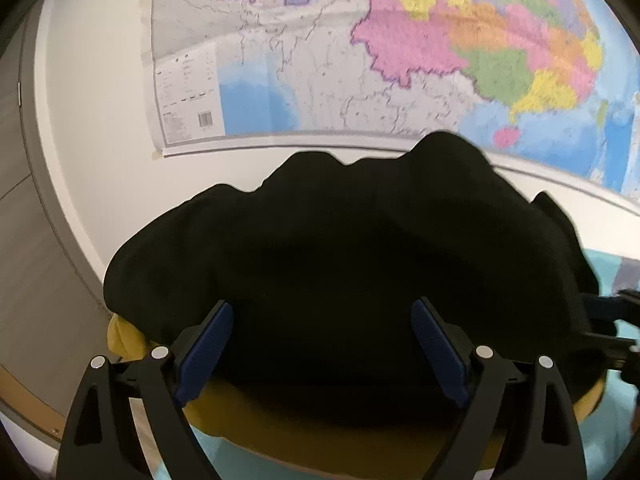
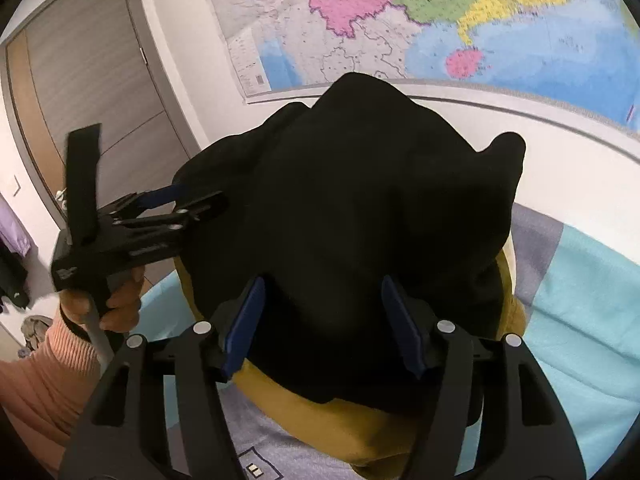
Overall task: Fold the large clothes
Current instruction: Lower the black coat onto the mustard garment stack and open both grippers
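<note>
Fingers of our right gripper stand spread over the black garment heaped on a mustard one mid-frame on the bed, while our left gripper, also spread, comes from the garment's left edge.

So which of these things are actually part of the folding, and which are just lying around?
Part of the job:
- black garment
- mustard garment beneath it
- left gripper
- right gripper

Just there:
- wall map
- door
- bedcover
</note>
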### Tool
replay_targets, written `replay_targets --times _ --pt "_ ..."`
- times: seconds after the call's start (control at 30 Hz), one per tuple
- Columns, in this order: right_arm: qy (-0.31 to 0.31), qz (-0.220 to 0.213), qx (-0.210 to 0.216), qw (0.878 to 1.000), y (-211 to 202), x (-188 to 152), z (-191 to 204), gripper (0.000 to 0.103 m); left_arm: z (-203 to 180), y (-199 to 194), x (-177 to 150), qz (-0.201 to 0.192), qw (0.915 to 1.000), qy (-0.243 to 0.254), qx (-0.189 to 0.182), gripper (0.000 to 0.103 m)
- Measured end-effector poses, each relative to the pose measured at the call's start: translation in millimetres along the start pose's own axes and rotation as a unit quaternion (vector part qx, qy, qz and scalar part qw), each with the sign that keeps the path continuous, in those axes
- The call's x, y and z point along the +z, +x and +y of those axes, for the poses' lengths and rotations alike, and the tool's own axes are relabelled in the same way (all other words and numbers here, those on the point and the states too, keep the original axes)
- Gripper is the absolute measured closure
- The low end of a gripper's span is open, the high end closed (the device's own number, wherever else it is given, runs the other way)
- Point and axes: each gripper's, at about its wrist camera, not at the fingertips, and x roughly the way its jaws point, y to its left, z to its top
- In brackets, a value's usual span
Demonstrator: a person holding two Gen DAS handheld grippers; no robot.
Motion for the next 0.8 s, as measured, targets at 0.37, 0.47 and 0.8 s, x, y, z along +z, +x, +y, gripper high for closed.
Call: replay_targets --times 0.37,0.47,0.8 --pt "-0.032 -0.036 -0.032 0.998 -28 -16 23 0.031 -11 -37 -12 -0.013 0.9994 -0.026 0.017 0.007" --pt "-0.040 -0.045 -0.042 0.997 -35 -26 30 0.022 -17 -54 -23 -0.022 0.9993 -0.029 0.010 0.007" --pt "-0.046 -0.057 -0.075 0.994 -56 -69 41 0.012 -47 -91 -70 -0.020 0.9990 -0.038 -0.011 0.007"
